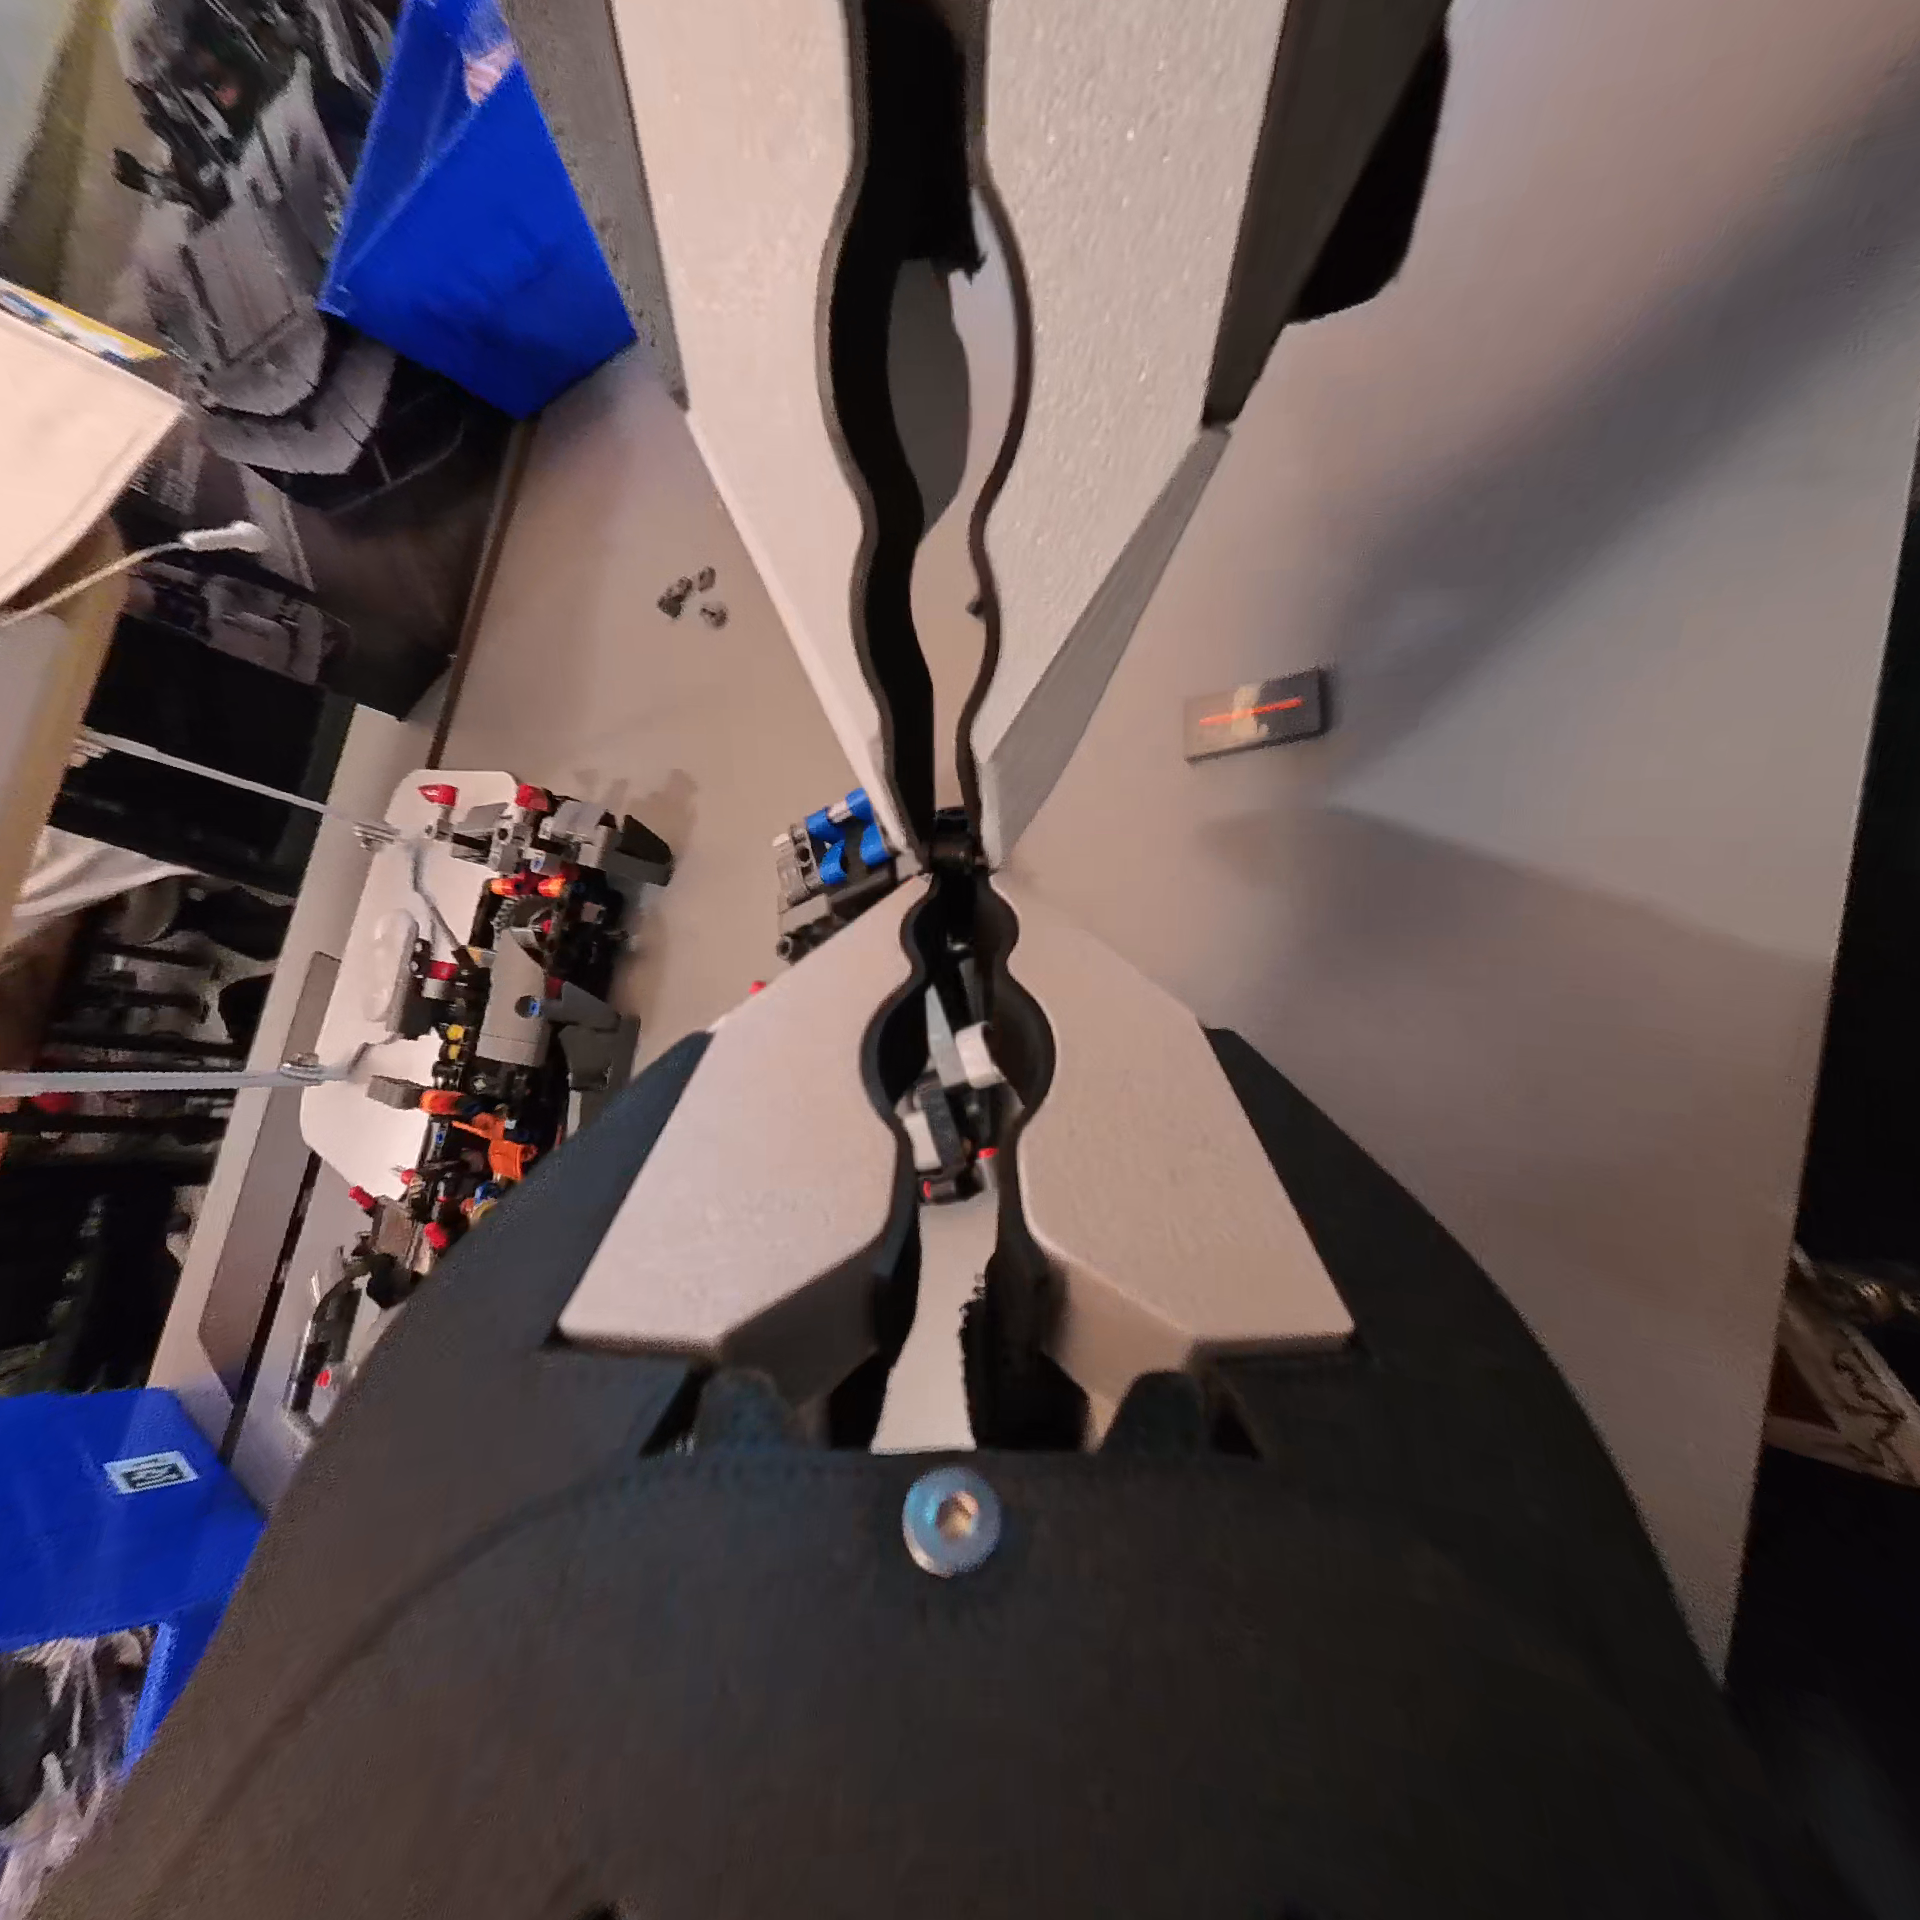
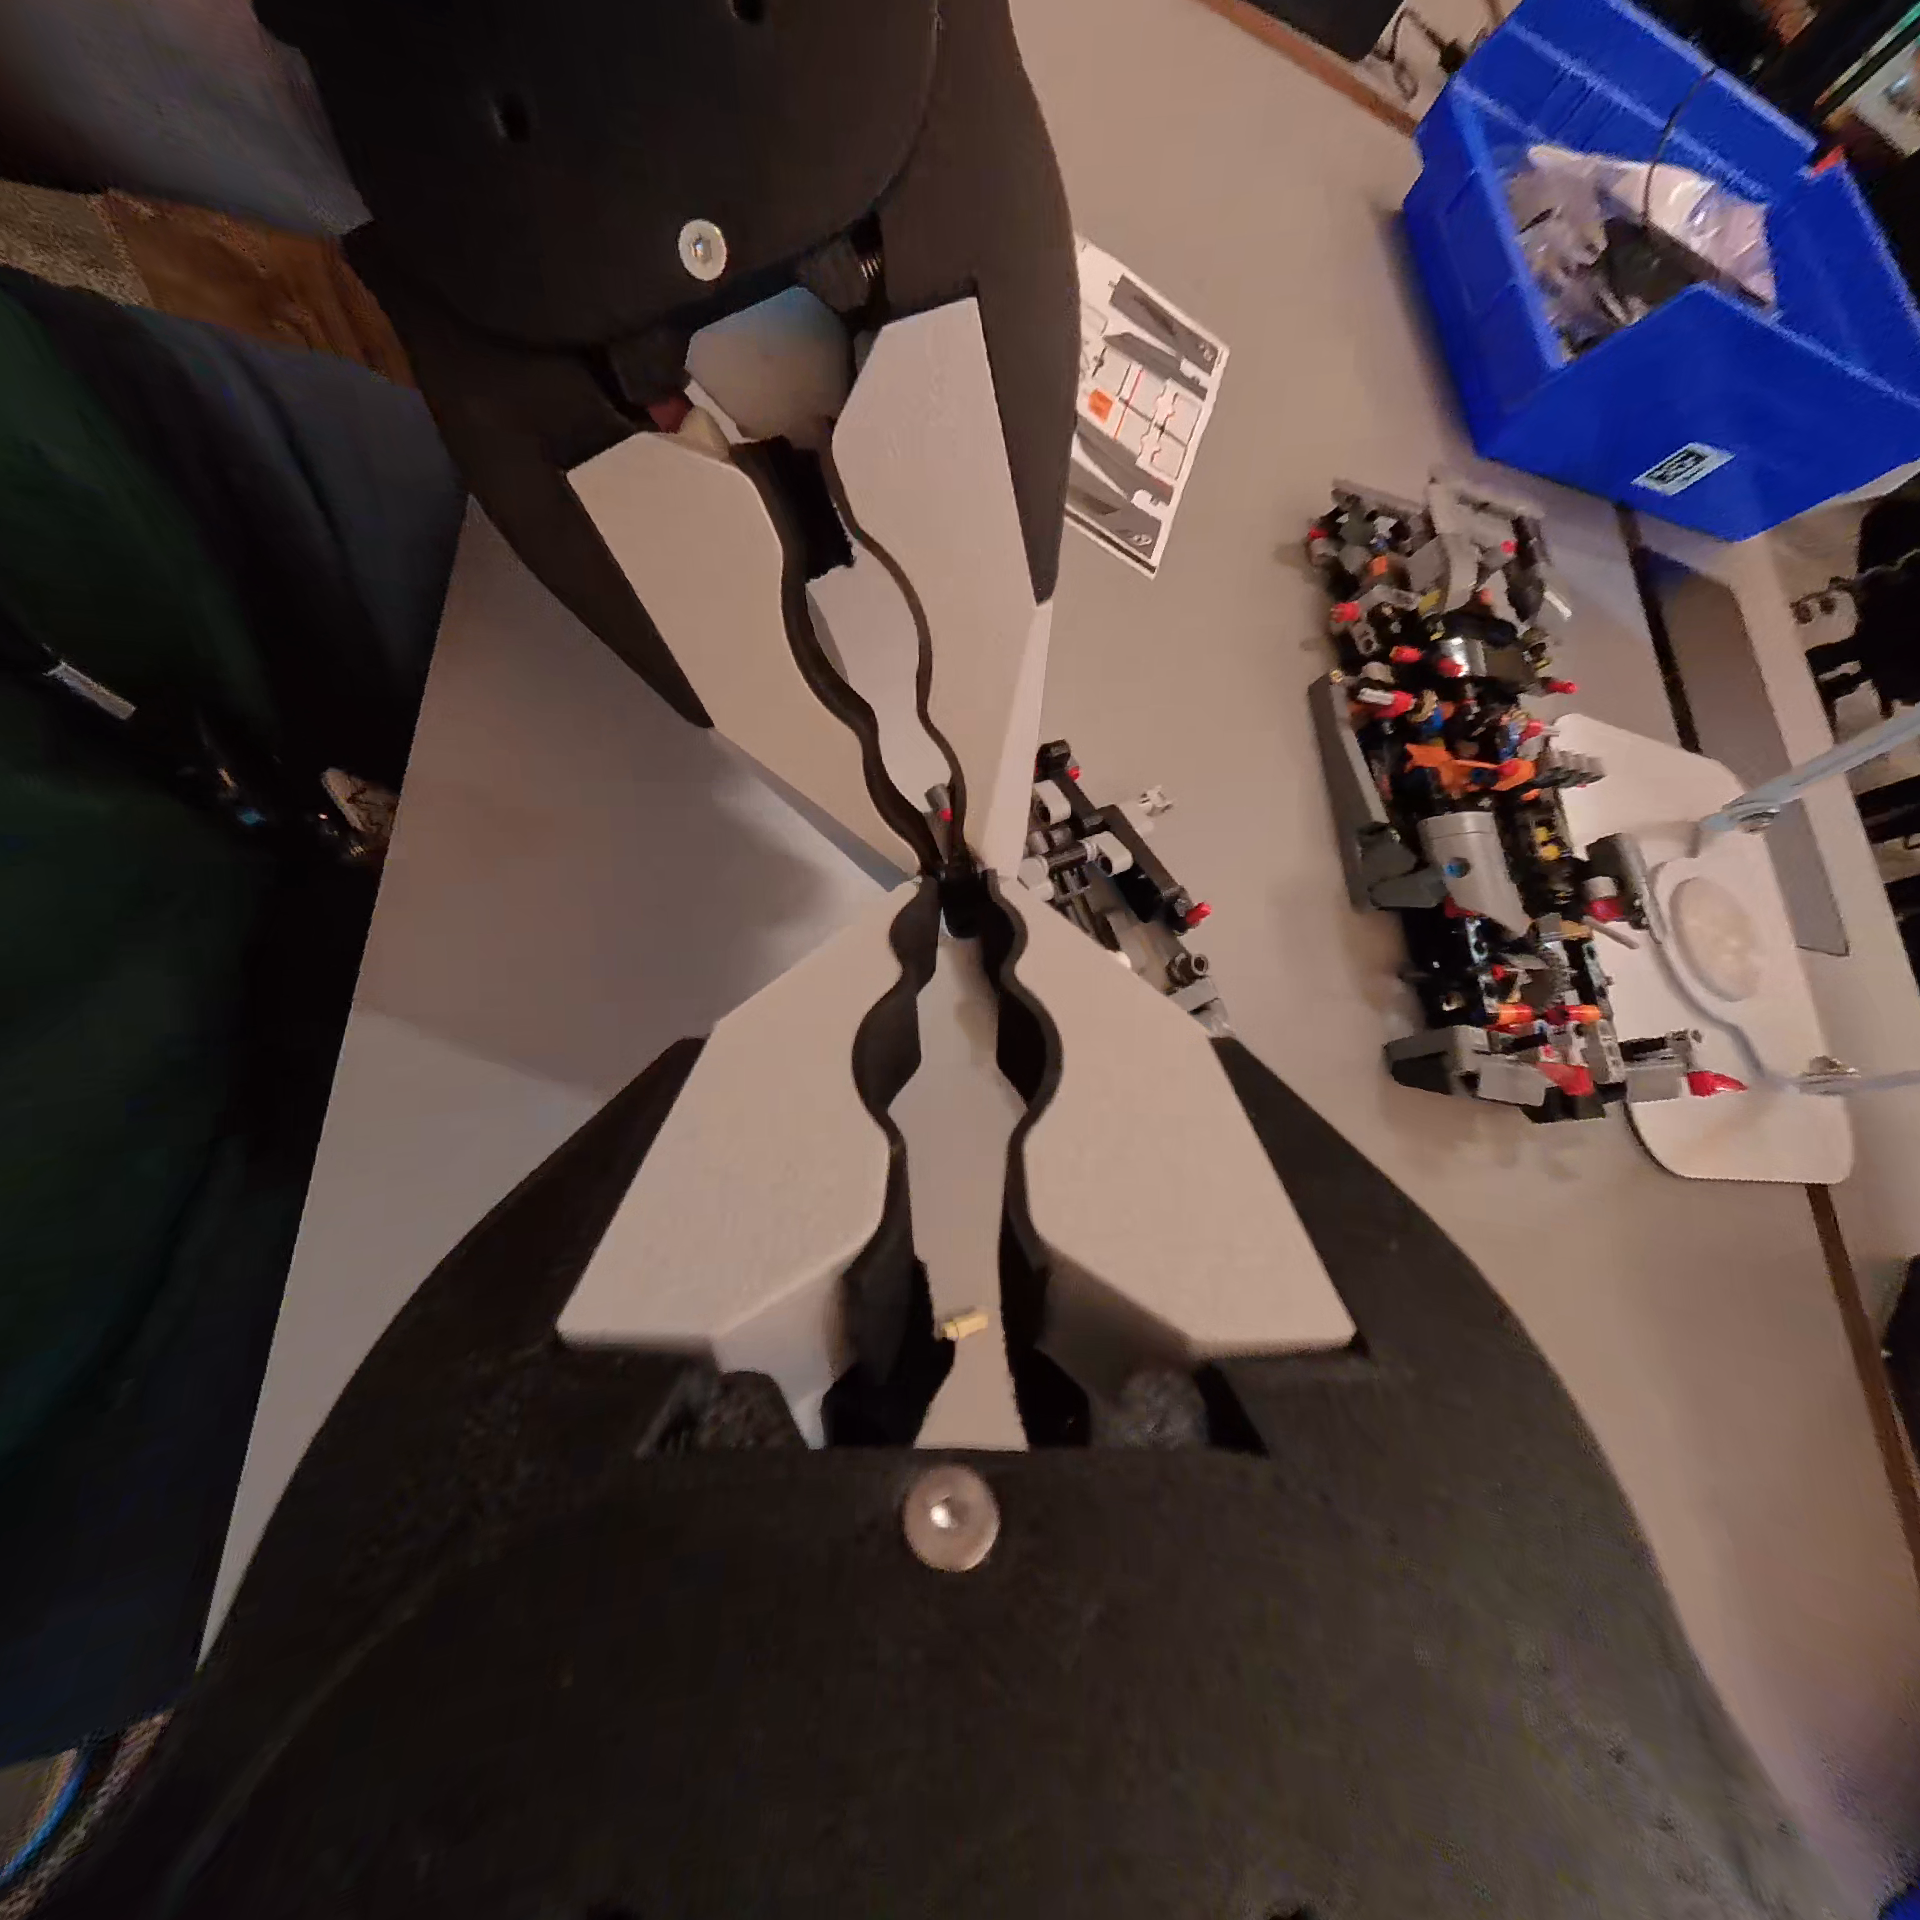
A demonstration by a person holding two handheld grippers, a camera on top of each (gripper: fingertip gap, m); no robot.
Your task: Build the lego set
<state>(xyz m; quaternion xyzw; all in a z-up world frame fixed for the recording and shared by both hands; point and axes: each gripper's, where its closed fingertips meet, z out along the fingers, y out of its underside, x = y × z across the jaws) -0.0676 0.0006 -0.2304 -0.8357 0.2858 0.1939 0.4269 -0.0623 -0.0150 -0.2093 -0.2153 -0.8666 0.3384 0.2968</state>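
Over the grey surface (image 2: 1299,1351) the left tool (image 1: 948,883) and right tool (image 2: 961,904) meet tip to tip, both clamped on one small black piece (image 2: 958,896); the larger lego model (image 2: 1475,790) lies well apart on the surface.

Matt grey table (image 2: 1299,1299), glossy blue plastic bin (image 2: 1704,416).
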